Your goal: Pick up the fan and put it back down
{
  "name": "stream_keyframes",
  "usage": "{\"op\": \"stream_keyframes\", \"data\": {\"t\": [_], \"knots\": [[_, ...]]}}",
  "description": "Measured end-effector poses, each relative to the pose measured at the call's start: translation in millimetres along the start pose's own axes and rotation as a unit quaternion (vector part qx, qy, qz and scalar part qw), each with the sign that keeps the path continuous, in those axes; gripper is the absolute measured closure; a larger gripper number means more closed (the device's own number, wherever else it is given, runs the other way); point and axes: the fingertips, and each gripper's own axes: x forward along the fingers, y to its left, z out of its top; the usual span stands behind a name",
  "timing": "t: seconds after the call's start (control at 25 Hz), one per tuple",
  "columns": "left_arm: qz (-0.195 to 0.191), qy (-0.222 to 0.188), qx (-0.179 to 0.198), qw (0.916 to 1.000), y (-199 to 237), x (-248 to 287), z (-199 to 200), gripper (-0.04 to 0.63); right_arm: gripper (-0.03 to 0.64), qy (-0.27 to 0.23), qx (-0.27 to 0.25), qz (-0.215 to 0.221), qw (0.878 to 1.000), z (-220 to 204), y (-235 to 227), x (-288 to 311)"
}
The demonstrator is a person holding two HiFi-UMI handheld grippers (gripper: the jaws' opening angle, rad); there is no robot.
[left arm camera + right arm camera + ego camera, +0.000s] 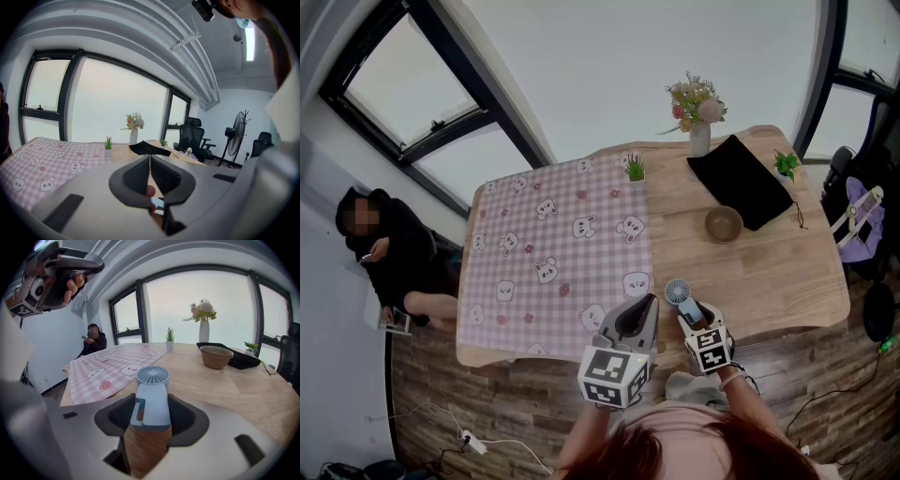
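A small light-blue handheld fan [152,394] lies along the jaws of my right gripper [152,405], its round grille pointing away over the wooden table [220,390]. The pads press on both sides of its handle. In the head view the fan [677,292] is near the table's front edge, just ahead of the right gripper [692,315]. Whether it rests on the wood I cannot tell. My left gripper [635,316] is held up beside it, jaws shut with nothing between them [150,169].
A pink checkered cloth [553,253] covers the table's left half. A brown bowl [723,223], a black cloth [741,178], a vase of flowers [698,112] and two small plants [634,169] stand farther back. A person [389,253] sits on the floor at left.
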Motion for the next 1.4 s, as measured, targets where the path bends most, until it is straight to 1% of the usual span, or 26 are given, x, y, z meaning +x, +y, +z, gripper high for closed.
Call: {"op": "stream_keyframes", "data": {"t": [0.16,0.36,0.56,1.0,1.4], "knots": [[-0.001,0.000,-0.001,1.0000,0.3,0.1,-0.3,0.581,0.403,0.009,0.000,-0.003,1.000,-4.6,-1.1,1.5],[-0.003,-0.001,-0.001,1.0000,1.5,-0.4,-0.6,0.581,0.403,0.009,-0.009,-0.009,1.000,-7.2,-1.4,5.7],[-0.004,-0.001,-0.003,1.0000,1.9,-1.2,0.4,0.581,0.403,0.025,-0.014,-0.009,1.000,-12.8,-0.9,7.3],[-0.008,-0.005,0.001,0.9999,3.2,-9.1,2.2,0.581,0.399,0.026,-0.009,-0.010,1.000,-11.1,1.3,7.1],[-0.014,-0.008,0.002,0.9999,2.9,-15.8,2.4,0.581,0.397,0.027,-0.009,-0.023,0.999,-8.6,2.4,-0.3]]}}
